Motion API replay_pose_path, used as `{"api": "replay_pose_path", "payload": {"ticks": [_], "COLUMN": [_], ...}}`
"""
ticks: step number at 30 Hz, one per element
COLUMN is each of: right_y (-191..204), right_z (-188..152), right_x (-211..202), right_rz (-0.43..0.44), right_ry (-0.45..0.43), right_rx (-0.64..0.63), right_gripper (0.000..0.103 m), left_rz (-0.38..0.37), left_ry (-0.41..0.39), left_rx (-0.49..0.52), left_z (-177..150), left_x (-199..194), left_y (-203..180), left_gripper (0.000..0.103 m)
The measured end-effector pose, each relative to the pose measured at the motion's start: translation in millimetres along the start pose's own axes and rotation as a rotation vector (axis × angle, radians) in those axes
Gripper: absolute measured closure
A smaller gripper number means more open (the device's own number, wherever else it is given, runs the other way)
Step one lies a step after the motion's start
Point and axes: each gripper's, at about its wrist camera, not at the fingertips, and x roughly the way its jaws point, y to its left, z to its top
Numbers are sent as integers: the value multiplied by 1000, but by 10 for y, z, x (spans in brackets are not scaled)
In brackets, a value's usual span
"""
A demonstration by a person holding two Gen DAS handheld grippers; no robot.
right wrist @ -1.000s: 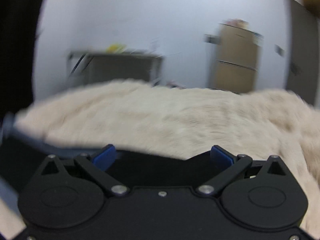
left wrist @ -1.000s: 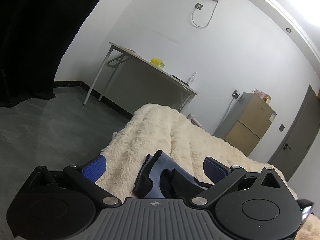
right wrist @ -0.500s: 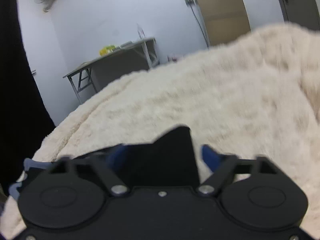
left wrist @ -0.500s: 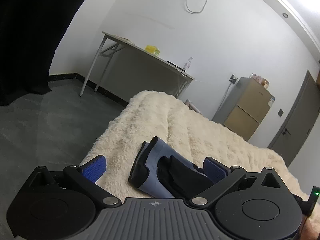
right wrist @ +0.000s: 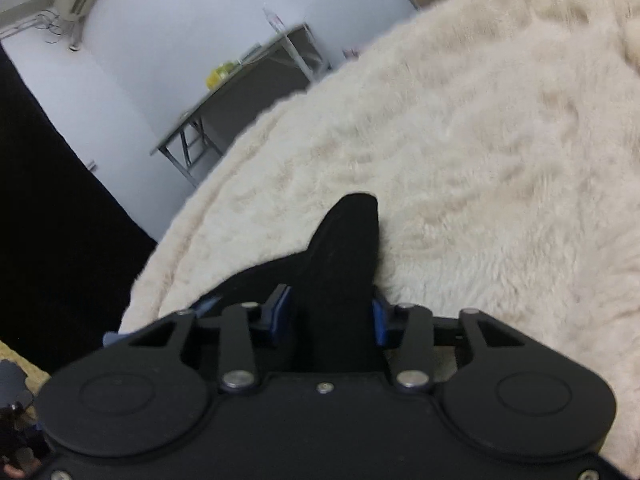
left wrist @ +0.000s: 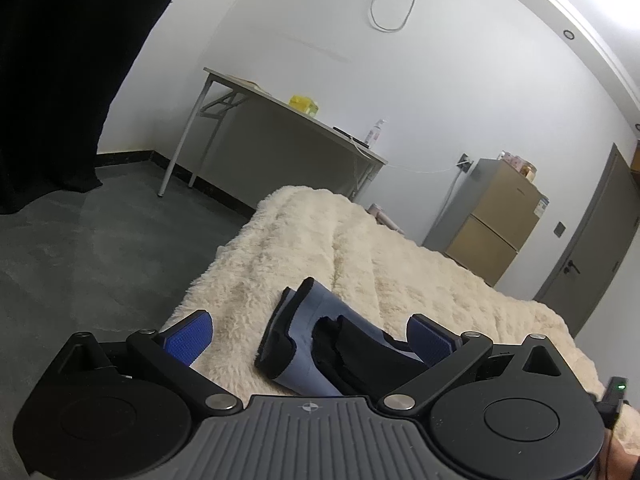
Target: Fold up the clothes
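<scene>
A blue-grey garment with black trim (left wrist: 304,340) lies bunched on a cream fluffy blanket (left wrist: 304,240). My left gripper (left wrist: 306,320) stands open around it, its blue pads well apart and clear of the cloth. In the right wrist view, a raised fold of black cloth (right wrist: 348,236) stands up from the blanket (right wrist: 480,152) between the fingers of my right gripper (right wrist: 330,312). Its jaws are closing and the blue pads sit against both sides of the fold. The rest of the garment is hidden under the gripper body.
The blanket's left edge drops to a dark grey floor (left wrist: 80,260). A black curtain (left wrist: 52,80) hangs at the left. A folding table (left wrist: 280,108) stands by the far wall, with a tan cabinet (left wrist: 492,224) and a grey door (left wrist: 596,248) to the right.
The right gripper has rolled and swung over the blanket, and its wide jaws have narrowed onto a fold of black cloth. The left gripper has hardly moved and stays open.
</scene>
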Motion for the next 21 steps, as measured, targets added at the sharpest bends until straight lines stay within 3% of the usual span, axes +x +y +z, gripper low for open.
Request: {"api": "replay_pose_path", "payload": {"ticks": [2, 7, 12, 16, 19, 21], "right_y": [-60, 285, 595, 437, 69, -72], "right_z": [3, 122, 376, 610, 580, 490], "right_x": [31, -268, -576, -831, -742, -704], "right_rz": [6, 83, 93, 38, -70, -87], "right_ry": [6, -96, -169, -218, -147, -129], "right_rx": [46, -65, -125, -113, -78, -72], "right_gripper": [95, 96, 97, 97, 95, 89], "left_rz": [1, 16, 23, 12, 7, 7], "left_ry": [2, 6, 31, 24, 20, 13], "left_rx": [4, -7, 1, 3, -10, -14], "left_z": [-4, 4, 2, 3, 5, 1], "left_x": [-4, 19, 77, 44, 33, 18], "left_y": [-7, 6, 3, 10, 34, 37], "left_gripper": [1, 1, 1, 1, 1, 1]}}
